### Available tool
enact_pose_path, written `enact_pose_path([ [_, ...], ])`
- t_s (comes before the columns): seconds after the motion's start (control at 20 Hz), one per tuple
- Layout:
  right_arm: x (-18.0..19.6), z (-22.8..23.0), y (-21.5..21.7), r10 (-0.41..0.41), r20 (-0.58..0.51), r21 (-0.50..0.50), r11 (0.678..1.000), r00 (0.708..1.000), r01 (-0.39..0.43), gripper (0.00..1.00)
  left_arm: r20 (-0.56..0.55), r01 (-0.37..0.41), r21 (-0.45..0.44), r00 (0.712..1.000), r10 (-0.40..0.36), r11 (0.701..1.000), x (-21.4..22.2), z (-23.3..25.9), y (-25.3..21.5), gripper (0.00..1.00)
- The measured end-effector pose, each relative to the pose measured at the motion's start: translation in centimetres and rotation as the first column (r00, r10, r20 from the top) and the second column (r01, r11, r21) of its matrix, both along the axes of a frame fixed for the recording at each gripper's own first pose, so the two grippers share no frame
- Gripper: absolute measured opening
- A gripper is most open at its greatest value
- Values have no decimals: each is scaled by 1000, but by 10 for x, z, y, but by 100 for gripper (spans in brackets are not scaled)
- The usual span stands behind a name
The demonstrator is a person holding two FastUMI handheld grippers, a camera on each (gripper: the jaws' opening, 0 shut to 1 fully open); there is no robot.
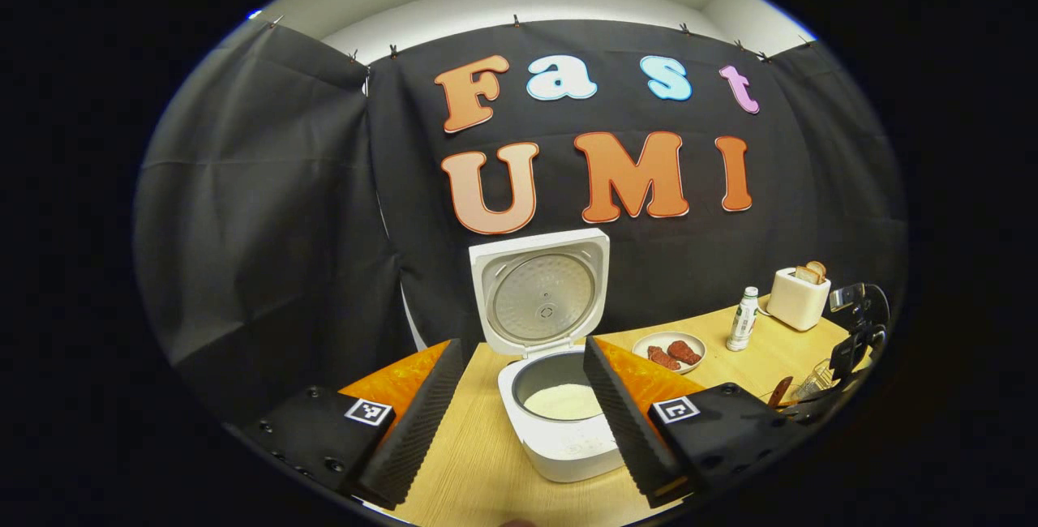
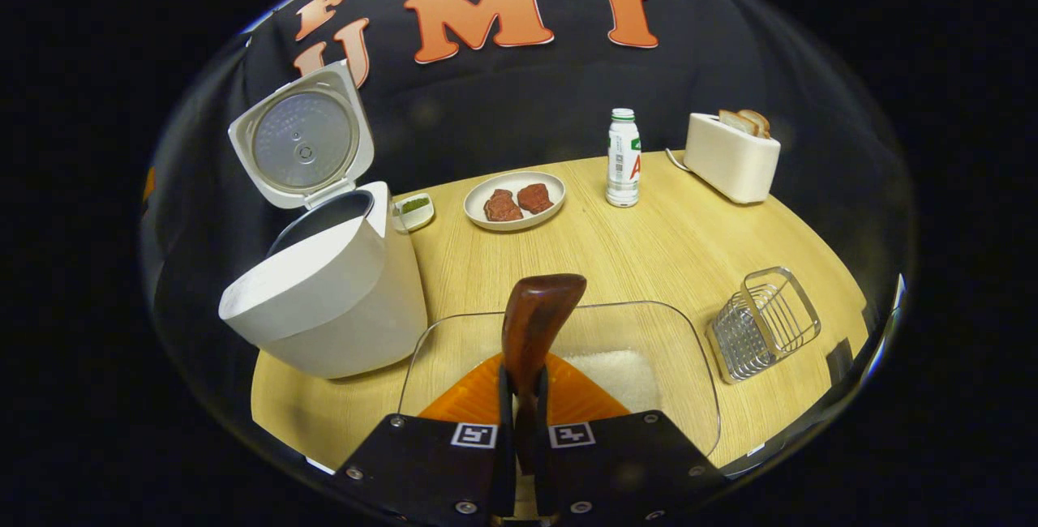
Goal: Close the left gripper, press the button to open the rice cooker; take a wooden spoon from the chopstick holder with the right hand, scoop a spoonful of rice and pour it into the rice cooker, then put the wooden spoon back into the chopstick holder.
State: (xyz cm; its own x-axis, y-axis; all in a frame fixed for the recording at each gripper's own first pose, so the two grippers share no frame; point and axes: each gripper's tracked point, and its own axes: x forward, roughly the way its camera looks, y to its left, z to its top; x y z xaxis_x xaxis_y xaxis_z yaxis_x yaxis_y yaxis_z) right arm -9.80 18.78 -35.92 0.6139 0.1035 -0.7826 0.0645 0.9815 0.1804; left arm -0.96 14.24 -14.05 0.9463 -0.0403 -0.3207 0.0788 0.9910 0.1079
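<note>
Two grippers are seen. L gripper [image 1: 519, 413] is held w/ fingers wide apart in front of the cooker [image 1: 559, 422], whose lid [image 1: 542, 290] is raised; rice is seen inside. R gripper [image 2: 519, 422] is clamped on the spoon [image 2: 535, 324], held over the glass dish [image 2: 697, 373] of rice. Wire holder [image 2: 762, 320] is set near on the bench [image 2: 649, 251].

Wooden table [image 2: 689, 243] carries all. White toaster [image 2: 731, 157] at far right corner, two bread slices [image 2: 748, 122] upright in slots. White bottle [image 2: 623, 159], green cap, upright near far edge. Plate [image 2: 513, 201] left of bottle, two reddish-brown meat pieces [image 2: 517, 202] on it. Small white dish [image 2: 415, 210] with green content just left of plate.
</note>
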Motion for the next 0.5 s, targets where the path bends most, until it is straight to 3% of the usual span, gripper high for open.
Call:
enact_pose_path([
  [0.15, 1, 1, 14, 8, -22, 84, 996, 1000, -6, 9, -4, -20, 6, 1000, 20, 1000, -3, -1, 10, 100],
  [0.5, 0, 2, 18, -58, -113, 298, 950, 992, 89, 9, -15, -40, 5, 999, 40, 999, -2, -6, 13, 100],
])
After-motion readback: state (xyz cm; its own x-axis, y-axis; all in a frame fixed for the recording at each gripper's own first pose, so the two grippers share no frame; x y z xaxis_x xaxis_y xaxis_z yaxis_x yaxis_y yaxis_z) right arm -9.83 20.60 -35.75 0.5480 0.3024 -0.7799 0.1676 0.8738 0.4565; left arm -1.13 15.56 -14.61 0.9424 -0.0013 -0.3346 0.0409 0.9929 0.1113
